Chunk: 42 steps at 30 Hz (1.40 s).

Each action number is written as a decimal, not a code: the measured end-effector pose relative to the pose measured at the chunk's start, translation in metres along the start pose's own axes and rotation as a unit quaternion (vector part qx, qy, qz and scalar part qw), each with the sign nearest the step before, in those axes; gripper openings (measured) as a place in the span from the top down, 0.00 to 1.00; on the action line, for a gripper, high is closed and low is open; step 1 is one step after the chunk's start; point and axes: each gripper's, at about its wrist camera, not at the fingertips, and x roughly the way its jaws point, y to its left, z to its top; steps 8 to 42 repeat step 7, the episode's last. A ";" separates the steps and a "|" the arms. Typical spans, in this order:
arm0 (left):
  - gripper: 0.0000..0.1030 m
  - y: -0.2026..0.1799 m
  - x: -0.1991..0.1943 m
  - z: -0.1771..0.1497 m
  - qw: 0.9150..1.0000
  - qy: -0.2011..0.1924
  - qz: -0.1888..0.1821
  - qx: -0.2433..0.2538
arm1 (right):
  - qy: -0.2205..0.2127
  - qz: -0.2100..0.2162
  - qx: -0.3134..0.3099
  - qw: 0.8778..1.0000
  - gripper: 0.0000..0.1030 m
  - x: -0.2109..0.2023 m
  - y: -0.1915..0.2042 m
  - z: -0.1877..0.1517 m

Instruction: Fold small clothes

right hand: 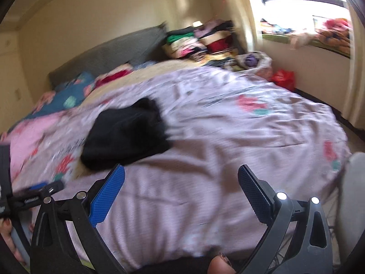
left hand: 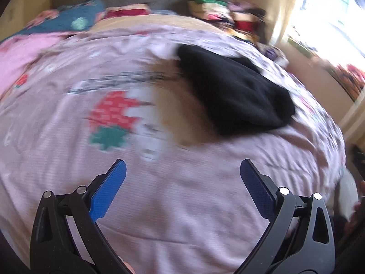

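A black garment (left hand: 235,91) lies folded in a compact bundle on the pale pink bedspread (left hand: 178,194). In the left wrist view it sits ahead and to the right of my left gripper (left hand: 182,166), which is open with nothing between its blue pads. The right wrist view shows the same black garment (right hand: 127,132) ahead and to the left of my right gripper (right hand: 181,171), also open and empty, above the bedspread (right hand: 228,137). Both views are blurred by motion. The other hand-held device (right hand: 32,196) shows at the left edge of the right wrist view.
Pillows and a blue patterned cover (left hand: 66,20) lie at the head of the bed by a grey headboard (right hand: 109,52). A pile of clothes (right hand: 200,41) is stacked at the far corner. A red bag (right hand: 282,77) sits on the floor below the bright window (right hand: 303,6).
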 end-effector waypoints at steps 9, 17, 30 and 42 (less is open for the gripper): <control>0.09 0.180 -0.026 0.044 0.975 -0.045 0.186 -0.114 | -0.003 -0.327 0.163 0.931 0.04 -0.040 -0.266 0.041; 0.09 0.180 -0.026 0.044 0.975 -0.045 0.186 -0.114 | -0.003 -0.327 0.163 0.931 0.04 -0.040 -0.266 0.041; 0.09 0.180 -0.026 0.044 0.975 -0.045 0.186 -0.114 | -0.003 -0.327 0.163 0.931 0.04 -0.040 -0.266 0.041; 0.09 0.180 -0.026 0.044 0.975 -0.045 0.186 -0.114 | -0.003 -0.327 0.163 0.931 0.04 -0.040 -0.266 0.041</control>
